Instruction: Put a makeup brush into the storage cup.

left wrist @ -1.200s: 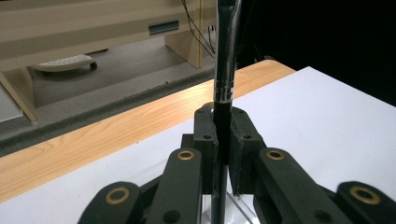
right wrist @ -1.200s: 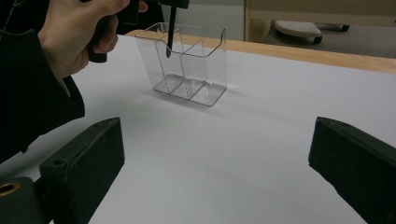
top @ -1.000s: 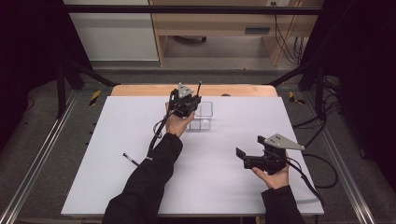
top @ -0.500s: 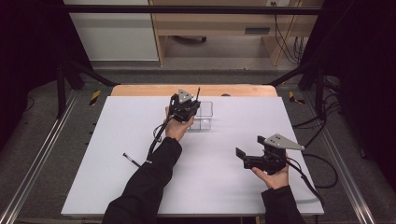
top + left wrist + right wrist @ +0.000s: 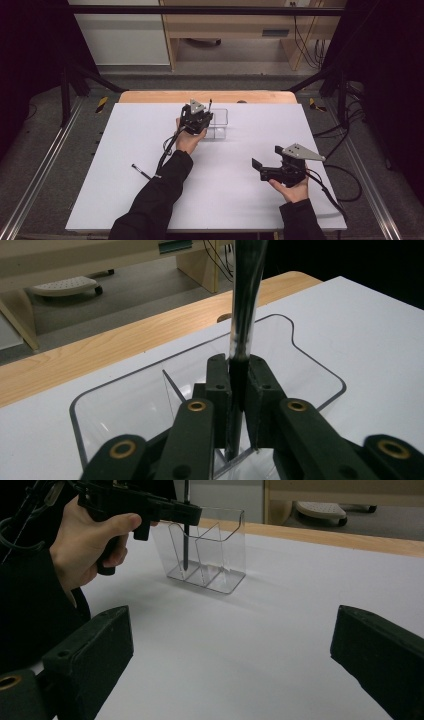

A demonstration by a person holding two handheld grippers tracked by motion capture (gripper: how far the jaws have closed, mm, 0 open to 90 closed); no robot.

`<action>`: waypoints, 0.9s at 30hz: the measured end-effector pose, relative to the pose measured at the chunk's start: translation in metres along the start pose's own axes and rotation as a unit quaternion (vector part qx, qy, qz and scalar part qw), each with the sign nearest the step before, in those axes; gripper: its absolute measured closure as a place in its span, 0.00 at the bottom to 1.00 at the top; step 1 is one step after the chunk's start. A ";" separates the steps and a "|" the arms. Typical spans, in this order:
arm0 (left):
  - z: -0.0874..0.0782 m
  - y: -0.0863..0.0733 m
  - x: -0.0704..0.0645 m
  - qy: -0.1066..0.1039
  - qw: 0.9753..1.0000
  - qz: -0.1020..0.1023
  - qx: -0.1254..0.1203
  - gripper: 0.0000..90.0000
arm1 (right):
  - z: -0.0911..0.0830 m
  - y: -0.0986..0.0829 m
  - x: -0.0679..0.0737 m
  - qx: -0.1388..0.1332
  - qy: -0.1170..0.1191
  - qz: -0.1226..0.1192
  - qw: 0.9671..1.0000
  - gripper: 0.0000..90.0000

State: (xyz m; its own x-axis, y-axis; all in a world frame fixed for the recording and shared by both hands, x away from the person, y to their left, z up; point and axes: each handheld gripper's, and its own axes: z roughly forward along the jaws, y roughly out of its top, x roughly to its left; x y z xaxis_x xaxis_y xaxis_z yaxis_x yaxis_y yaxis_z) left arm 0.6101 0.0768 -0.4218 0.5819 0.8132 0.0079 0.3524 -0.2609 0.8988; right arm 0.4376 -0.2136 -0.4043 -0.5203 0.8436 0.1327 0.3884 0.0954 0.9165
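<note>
A clear plastic holder (image 5: 220, 128) with compartments stands at the table's far middle. My left gripper (image 5: 204, 119) is shut on a black pen (image 5: 210, 104) and holds it upright above the holder. In the left gripper view the jaws (image 5: 239, 385) pinch the pen (image 5: 245, 300) over the holder's rim (image 5: 125, 410). From the right gripper view the pen (image 5: 186, 535) reaches down inside the left compartment of the holder (image 5: 222, 545). My right gripper (image 5: 257, 169) is open at the front right, apart from the holder, with nothing between its jaws (image 5: 232, 625).
A second black pen (image 5: 141, 171) lies on the white table (image 5: 125, 140) to the front left, beside the left forearm. A wooden strip (image 5: 150, 96) runs along the far edge. Cables trail from both grippers.
My left gripper has come down with the pen, so the pen sits lower in the holder. The right gripper has not moved.
</note>
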 end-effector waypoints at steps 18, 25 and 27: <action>-0.041 0.015 -0.007 -0.011 0.999 0.006 -0.031 0.62 | -0.001 0.002 0.000 -0.006 -0.001 0.003 1.000 0.04; -0.065 0.017 -0.008 -0.012 0.999 0.013 -0.039 0.53 | -0.001 0.002 0.000 -0.005 -0.002 0.002 1.000 0.05; -0.072 0.016 -0.008 -0.015 0.999 0.014 -0.041 0.51 | -0.001 0.002 0.000 -0.004 -0.002 0.003 1.000 0.05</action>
State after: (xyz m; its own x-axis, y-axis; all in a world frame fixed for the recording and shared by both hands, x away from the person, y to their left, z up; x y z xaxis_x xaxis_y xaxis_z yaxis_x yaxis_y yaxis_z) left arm 0.5589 0.1035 -0.3758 0.6137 0.7892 0.0220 0.2750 -0.2398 0.9311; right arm 0.4377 -0.2141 -0.4026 -0.5143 0.8467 0.1366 0.3849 0.0856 0.9190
